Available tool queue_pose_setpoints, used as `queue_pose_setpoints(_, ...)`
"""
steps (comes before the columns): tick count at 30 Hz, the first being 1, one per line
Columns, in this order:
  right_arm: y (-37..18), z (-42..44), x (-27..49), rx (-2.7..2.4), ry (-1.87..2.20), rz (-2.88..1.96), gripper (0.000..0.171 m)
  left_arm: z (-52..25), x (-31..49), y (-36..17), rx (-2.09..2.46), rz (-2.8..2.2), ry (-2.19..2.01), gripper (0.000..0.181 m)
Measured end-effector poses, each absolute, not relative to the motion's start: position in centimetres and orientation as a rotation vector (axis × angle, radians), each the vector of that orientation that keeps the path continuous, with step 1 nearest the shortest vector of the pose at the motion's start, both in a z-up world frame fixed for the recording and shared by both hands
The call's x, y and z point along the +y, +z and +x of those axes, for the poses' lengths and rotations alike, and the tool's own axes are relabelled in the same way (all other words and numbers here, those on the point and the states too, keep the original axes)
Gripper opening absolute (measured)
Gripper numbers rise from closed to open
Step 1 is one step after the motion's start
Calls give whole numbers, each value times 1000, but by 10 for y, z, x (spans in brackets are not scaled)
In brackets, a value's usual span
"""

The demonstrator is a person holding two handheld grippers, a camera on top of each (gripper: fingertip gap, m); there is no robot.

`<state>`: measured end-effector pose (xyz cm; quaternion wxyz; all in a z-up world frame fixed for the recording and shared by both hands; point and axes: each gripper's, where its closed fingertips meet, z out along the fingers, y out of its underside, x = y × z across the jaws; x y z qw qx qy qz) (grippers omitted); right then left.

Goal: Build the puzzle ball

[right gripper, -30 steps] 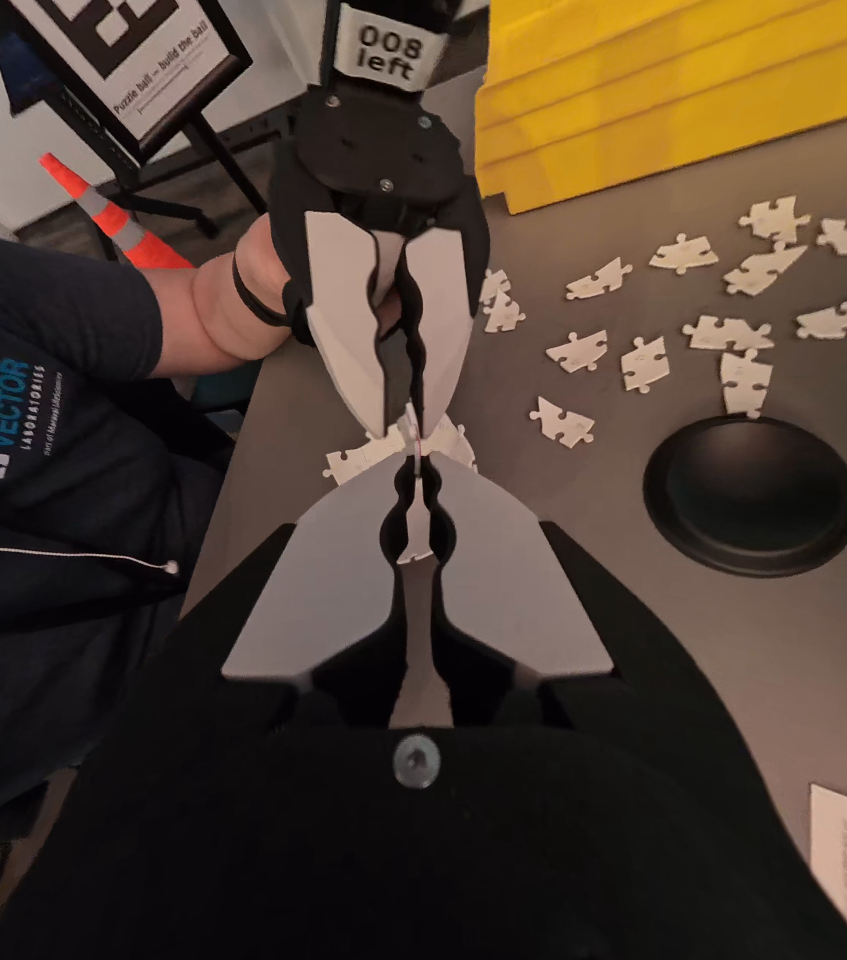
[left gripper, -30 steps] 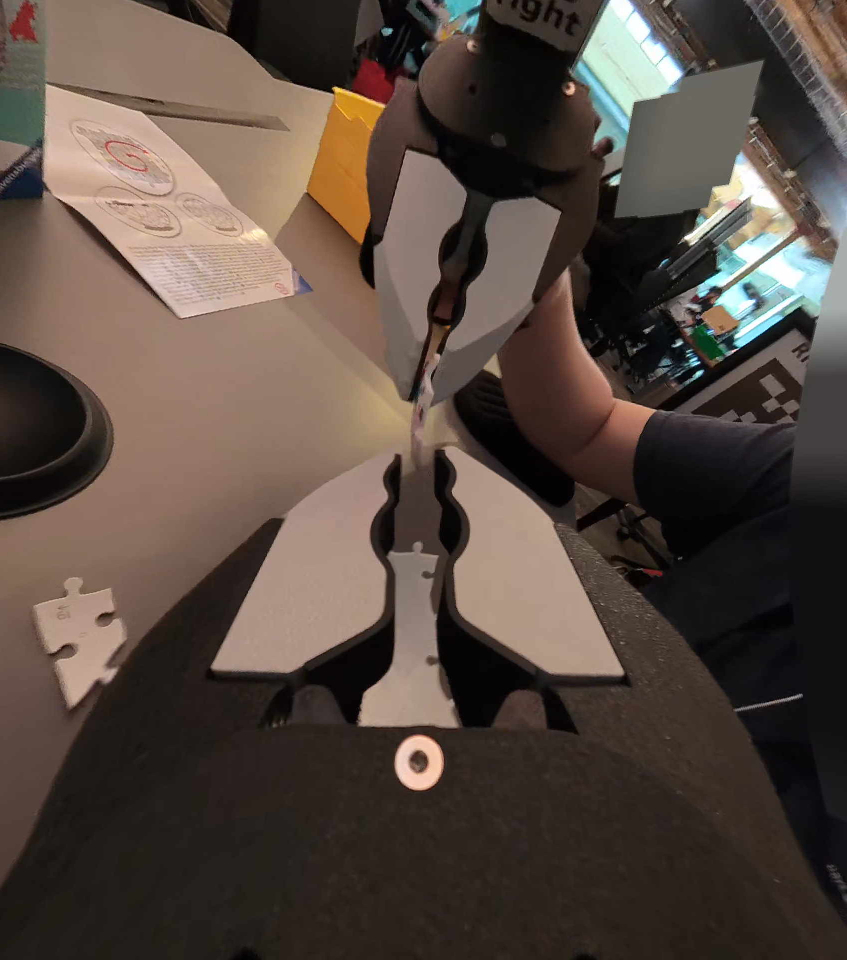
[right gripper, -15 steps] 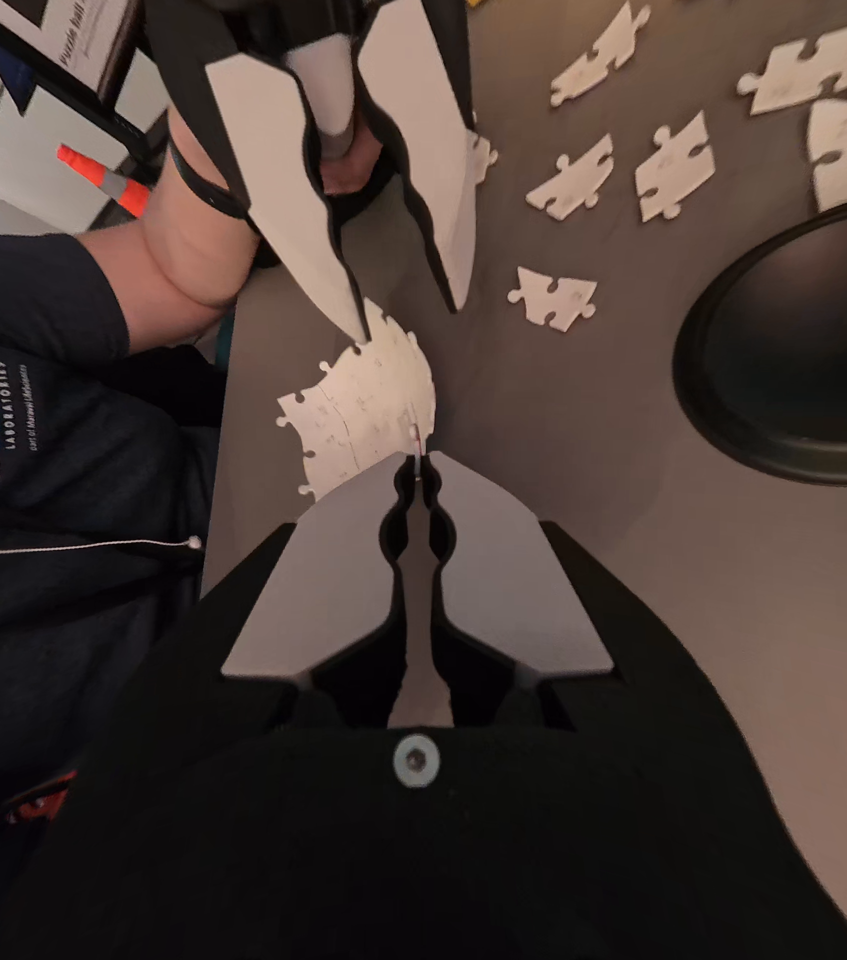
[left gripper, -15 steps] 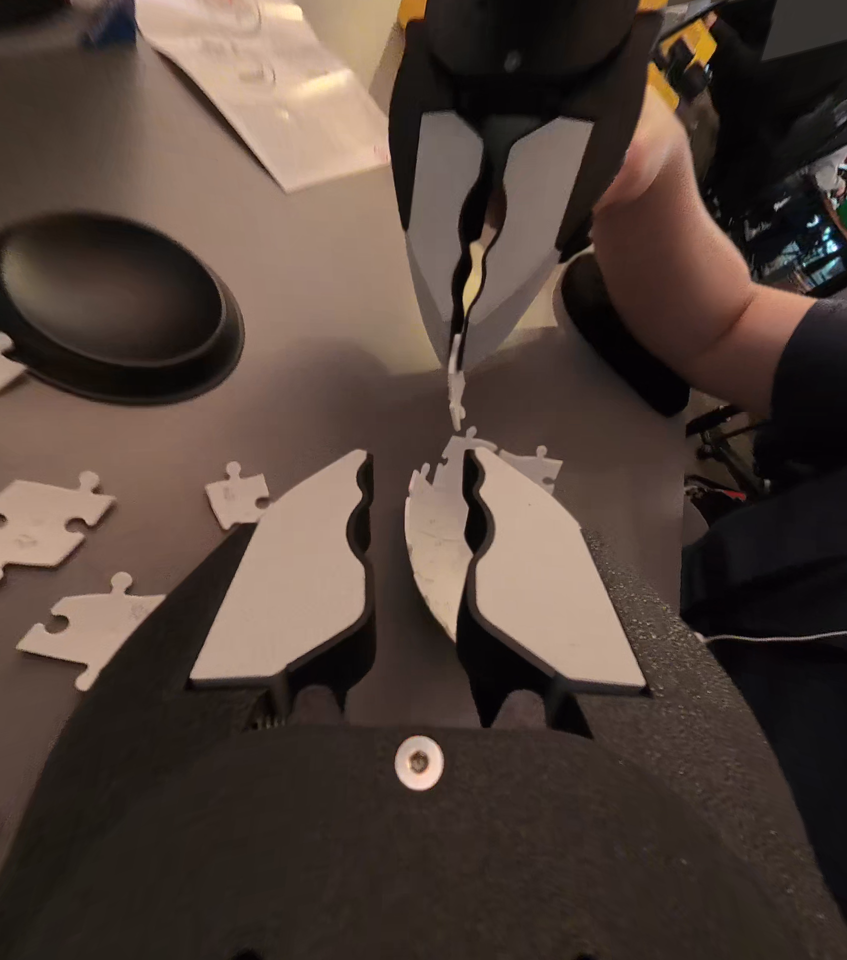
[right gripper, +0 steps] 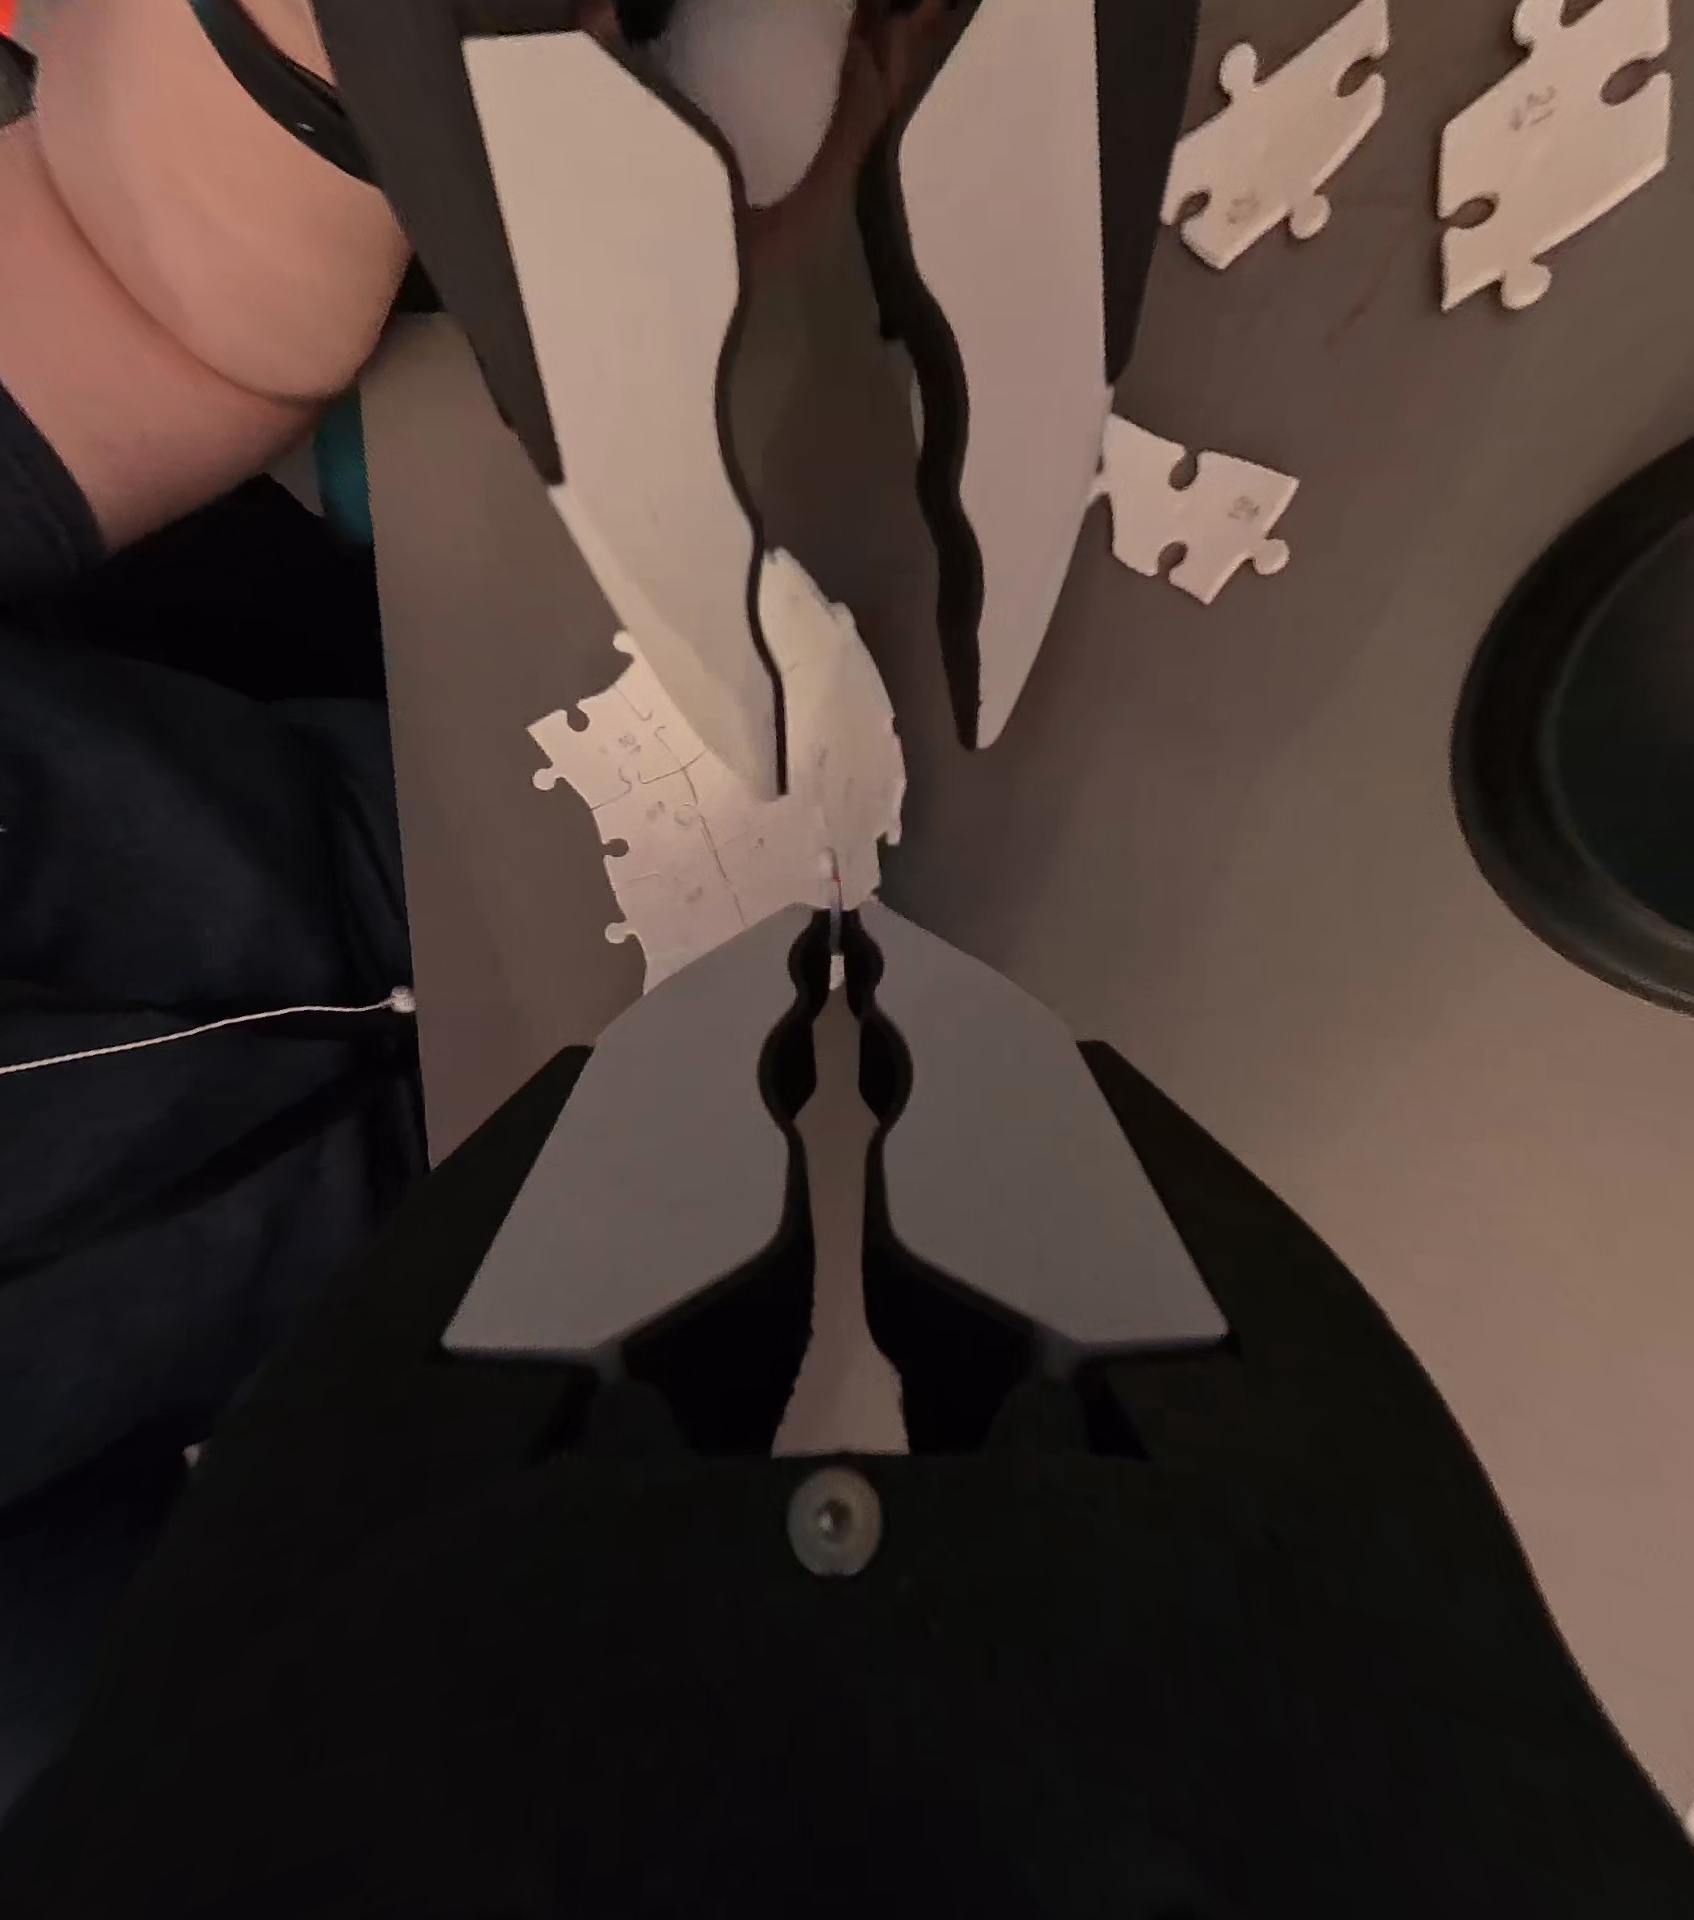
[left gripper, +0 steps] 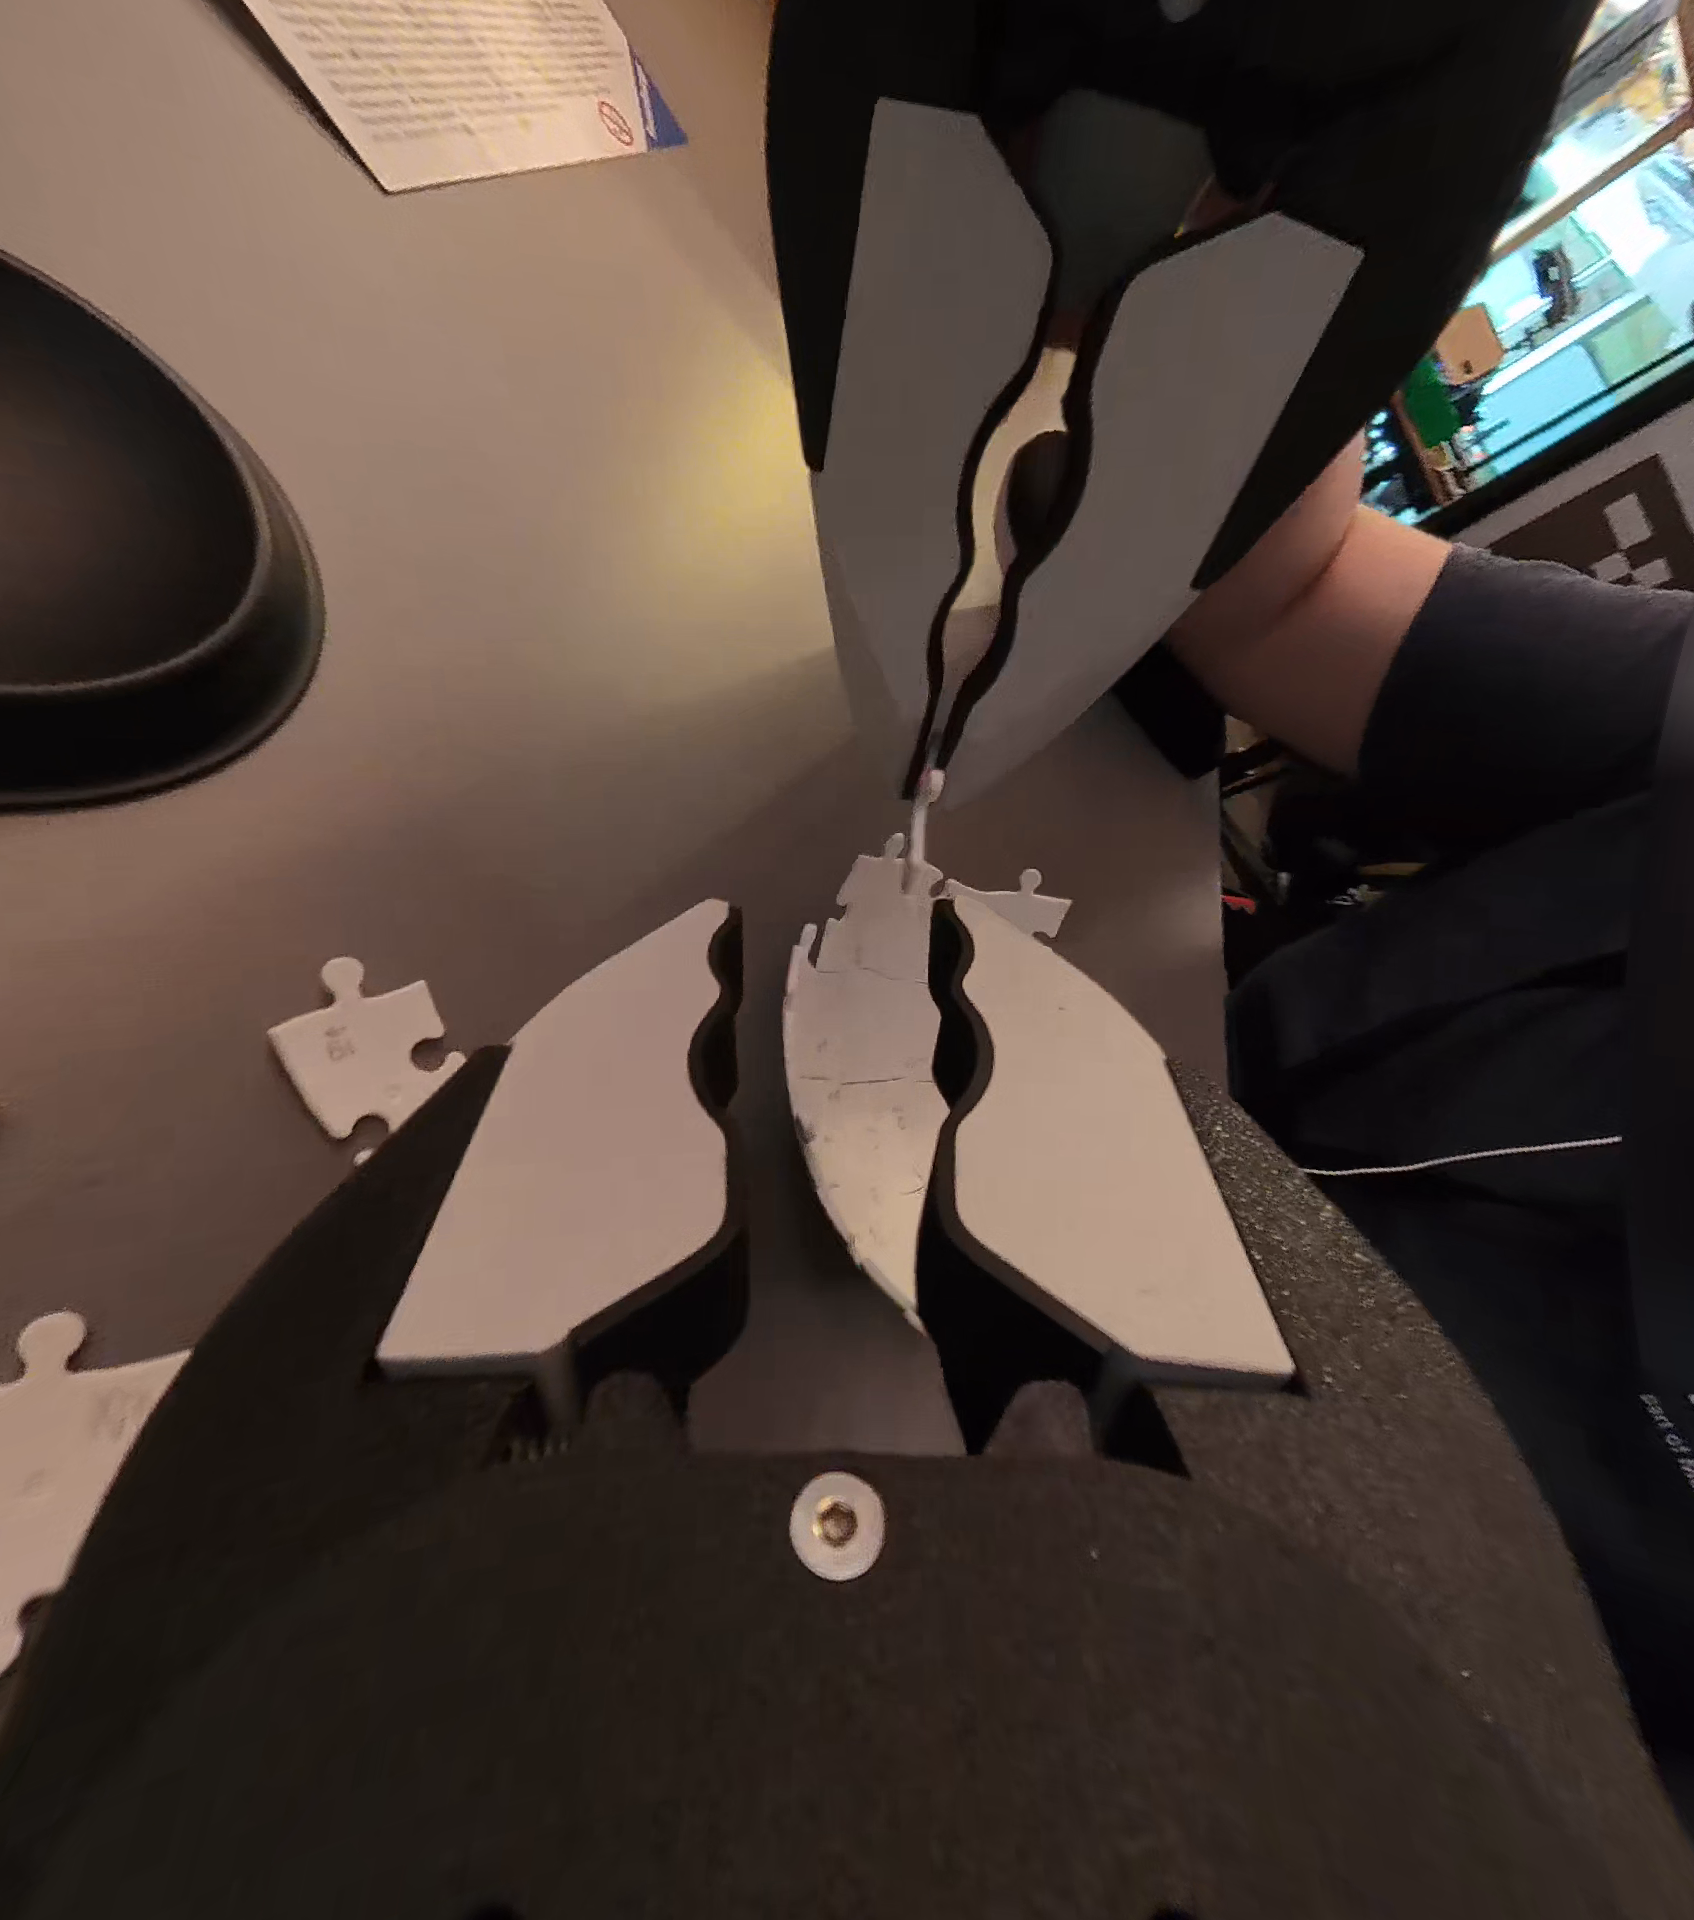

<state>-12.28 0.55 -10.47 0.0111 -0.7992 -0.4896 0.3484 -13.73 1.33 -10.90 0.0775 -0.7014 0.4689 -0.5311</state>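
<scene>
A curved, joined section of white puzzle pieces (left gripper: 864,1101) lies near the table's edge; it also shows in the right wrist view (right gripper: 708,831). My left gripper (left gripper: 835,914) is open around it, with the section against the inner side of one finger (left gripper: 1061,1132). My right gripper (right gripper: 835,920) is shut on a thin white puzzle piece (right gripper: 835,940), held edge-on. The piece (left gripper: 921,831) touches the section's far rim. In the left wrist view the right gripper (left gripper: 931,779) comes in from above. In the right wrist view the left gripper (right gripper: 869,758) comes in from above.
A black round stand (left gripper: 271,623) sits on the grey table; it also shows in the right wrist view (right gripper: 1508,831). Loose white pieces (left gripper: 360,1049) (right gripper: 1196,520) lie beside the grippers. A printed leaflet (left gripper: 490,83) lies farther off. A person's arm (left gripper: 1321,623) and dark sleeve are just past the table edge. The grippers are tip to tip, or close to it.
My left gripper opened and let the joined section down onto the table. Both grippers dropped toward the table, and the right gripper brought its piece against the section's rim.
</scene>
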Motion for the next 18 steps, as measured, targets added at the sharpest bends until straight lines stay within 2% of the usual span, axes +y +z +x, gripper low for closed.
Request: queue_pose_setpoints(18, -125, -125, 3, -1571, 1022, -2651, 3, -130, 2, -125, 1447, -2167, -1710, 34)
